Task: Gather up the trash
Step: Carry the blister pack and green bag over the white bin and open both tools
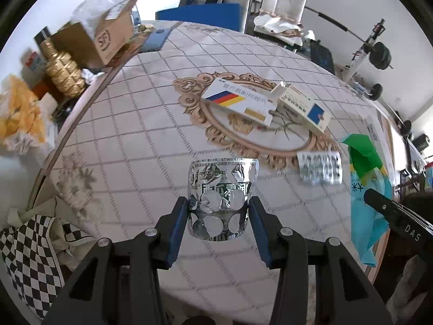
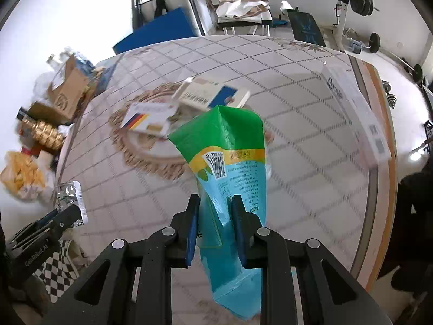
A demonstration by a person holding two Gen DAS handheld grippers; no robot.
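Observation:
My left gripper (image 1: 218, 208) is shut on a used silver pill blister sheet (image 1: 222, 189), held up above the table. My right gripper (image 2: 215, 210) is shut on a green and light-blue plastic bag (image 2: 230, 168), which stands up between the pads and hangs below them. On the tablecloth lie a second blister sheet (image 1: 320, 170), a white medicine box with a red, yellow and blue stripe (image 1: 239, 103) and an opened medicine box with a blue square (image 1: 303, 105). The right gripper with the bag (image 1: 362, 159) shows at the right edge of the left wrist view.
The round table (image 1: 140, 124) has a checked cloth with an ornate oval print. At its left edge stand a cardboard box (image 1: 102, 38), a gold bottle (image 1: 62, 73) and a yellow bag (image 1: 19, 111). A long white box (image 2: 357, 113) lies at the right. A chequered cloth (image 1: 27, 254) hangs below.

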